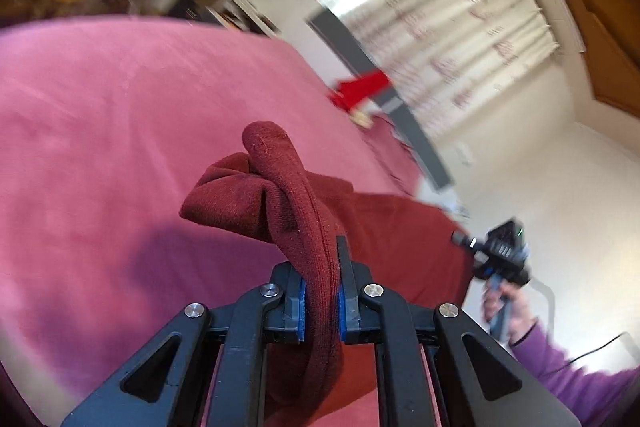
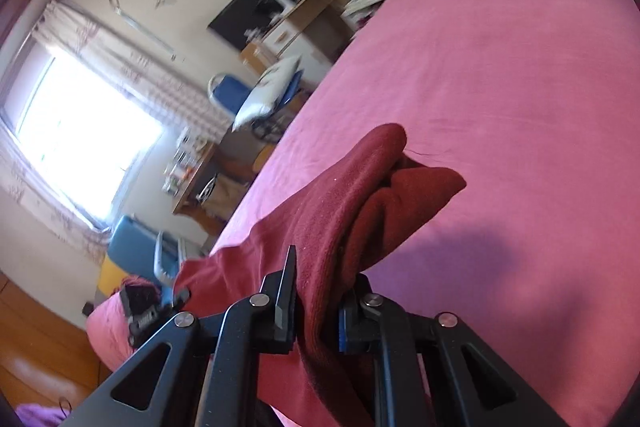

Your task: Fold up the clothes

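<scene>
1. Left wrist view: the left gripper (image 1: 322,291) has its fingers clamped on a dark red garment (image 1: 288,203), whose edge stretches rightward toward the right gripper (image 1: 496,255), above the pink bed (image 1: 100,127).
2. Right wrist view: the right gripper (image 2: 318,311) pinches the same garment (image 2: 360,195); cloth trails left toward the other gripper.

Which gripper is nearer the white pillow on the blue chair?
Left, probably. The left gripper is on the side of the pink bed toward the white pillow; the right gripper is farther across. Both clamp the maroon garment.
</scene>
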`<action>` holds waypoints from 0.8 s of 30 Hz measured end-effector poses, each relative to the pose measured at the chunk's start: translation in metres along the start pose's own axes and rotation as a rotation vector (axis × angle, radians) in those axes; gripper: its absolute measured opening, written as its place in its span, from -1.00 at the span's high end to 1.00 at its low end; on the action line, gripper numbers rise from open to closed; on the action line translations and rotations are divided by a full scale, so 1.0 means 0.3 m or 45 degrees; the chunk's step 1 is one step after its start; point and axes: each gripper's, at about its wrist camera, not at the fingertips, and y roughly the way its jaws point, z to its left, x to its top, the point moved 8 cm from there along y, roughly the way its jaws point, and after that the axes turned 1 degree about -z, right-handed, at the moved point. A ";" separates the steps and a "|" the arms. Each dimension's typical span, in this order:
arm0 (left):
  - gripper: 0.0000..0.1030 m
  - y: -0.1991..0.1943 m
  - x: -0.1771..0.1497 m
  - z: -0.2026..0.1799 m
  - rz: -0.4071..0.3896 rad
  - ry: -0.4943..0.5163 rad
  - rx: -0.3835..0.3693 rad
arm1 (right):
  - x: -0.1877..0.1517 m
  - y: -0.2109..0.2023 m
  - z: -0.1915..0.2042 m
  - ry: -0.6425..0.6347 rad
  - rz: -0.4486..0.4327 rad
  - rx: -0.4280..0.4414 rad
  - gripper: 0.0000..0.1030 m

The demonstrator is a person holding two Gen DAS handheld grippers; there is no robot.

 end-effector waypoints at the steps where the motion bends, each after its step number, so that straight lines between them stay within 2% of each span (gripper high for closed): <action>1: 0.78 -0.024 0.011 0.039 -0.029 0.001 0.045 | 0.027 0.084 0.031 -0.013 0.028 0.002 0.75; 7: 0.78 -0.105 0.038 0.327 -0.199 -0.056 0.325 | 0.132 0.636 0.165 -0.079 0.189 -0.008 0.75; 11: 0.77 -0.068 0.003 0.504 -0.232 -0.105 0.493 | 0.134 0.900 0.184 -0.073 0.270 -0.022 0.75; 16: 0.75 0.014 -0.040 0.637 -0.224 -0.148 0.613 | 0.151 1.000 0.113 -0.031 0.281 -0.060 0.74; 17: 0.66 0.021 -0.052 0.653 -0.217 -0.149 0.635 | 0.154 1.020 0.099 -0.023 0.283 -0.067 0.73; 18: 0.64 0.026 -0.069 0.670 -0.206 -0.153 0.654 | 0.157 1.040 0.085 -0.014 0.285 -0.075 0.69; 19: 0.60 0.034 -0.088 0.686 -0.196 -0.157 0.667 | 0.161 1.060 0.070 -0.006 0.287 -0.083 0.56; 20: 0.53 0.033 -0.103 0.698 -0.201 -0.172 0.661 | 0.164 1.080 0.056 0.002 0.289 -0.090 0.51; 24: 0.31 -0.021 -0.139 0.738 -0.283 -0.315 0.540 | 0.192 1.129 0.006 0.029 0.280 -0.110 0.46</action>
